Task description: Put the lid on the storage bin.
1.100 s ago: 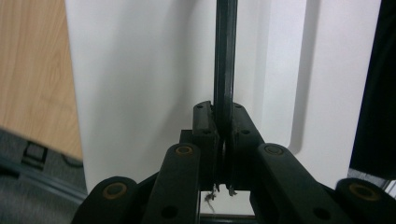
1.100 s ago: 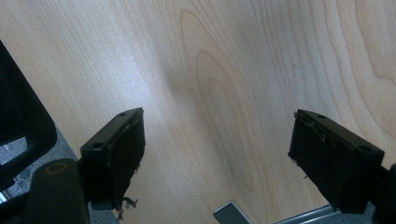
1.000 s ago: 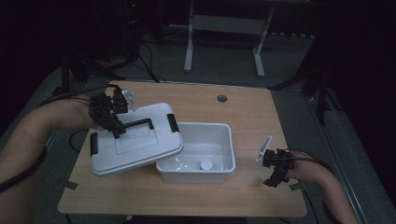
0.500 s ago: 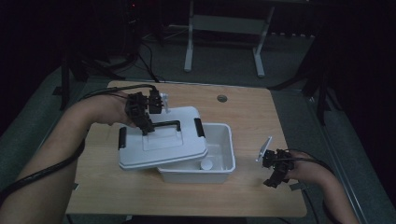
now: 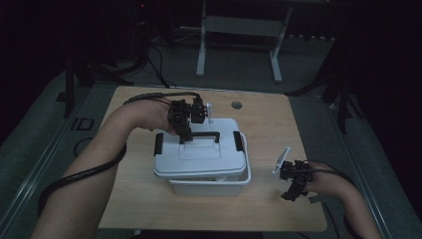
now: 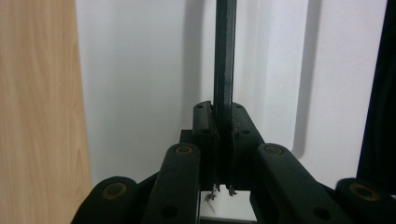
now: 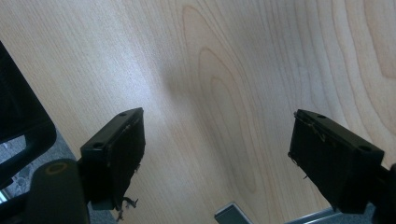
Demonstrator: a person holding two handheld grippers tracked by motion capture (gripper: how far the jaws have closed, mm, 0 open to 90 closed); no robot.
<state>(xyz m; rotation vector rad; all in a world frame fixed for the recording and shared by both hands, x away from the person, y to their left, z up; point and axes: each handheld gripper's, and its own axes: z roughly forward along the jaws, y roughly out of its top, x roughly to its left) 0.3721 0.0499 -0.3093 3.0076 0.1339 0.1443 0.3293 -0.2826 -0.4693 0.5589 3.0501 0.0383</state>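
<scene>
Lid (image 5: 201, 152) of white plastic sits over the white bin (image 5: 211, 185), skewed a little so the bin's near wall and right rim still peek out beneath it. Its black handle (image 5: 205, 135) stands up from the lid's middle, and the left gripper (image 5: 185, 133) has its jaws clamped tight on that bar, as the left gripper view (image 6: 223, 135) confirms. Black latches (image 5: 238, 142) sit at the lid's two short ends, not yet down over the bin. Well to the right of the bin, the right gripper (image 5: 293, 181) hovers over the wooden table (image 5: 149, 209), jaws spread wide with nothing between them. One risk: letting go while the lid is askew could leave it perched on a rim or tipping into the bin, since only one thin bar steadies it.
</scene>
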